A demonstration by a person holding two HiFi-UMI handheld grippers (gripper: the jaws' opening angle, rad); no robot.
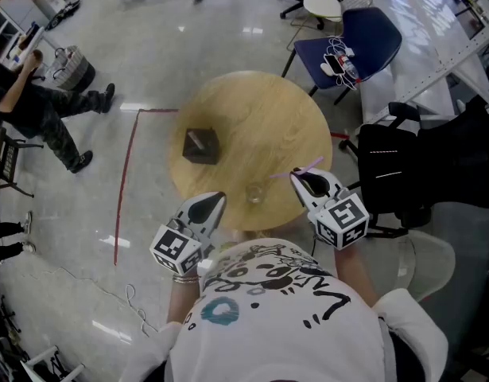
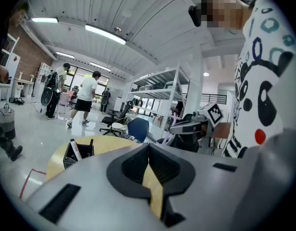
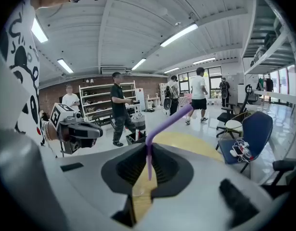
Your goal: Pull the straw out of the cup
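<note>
Most of the task looks done: the purple straw (image 1: 311,166) is clear of the cup (image 1: 254,192), held just to the right of it and apart from its rim by the right gripper (image 1: 310,183). The right gripper view shows those jaws clenched on the straw's lower part, with its bent upper length slanting away above them. The cup stands upright near the front edge of the worktop (image 1: 260,110) and looks empty. The left gripper (image 1: 207,208) hangs to the left of the cup without touching it, its jaws closed together on nothing. At most, the straw remains to be set down. A dark box (image 1: 200,145) sits beyond the cup, to its left.
</note>
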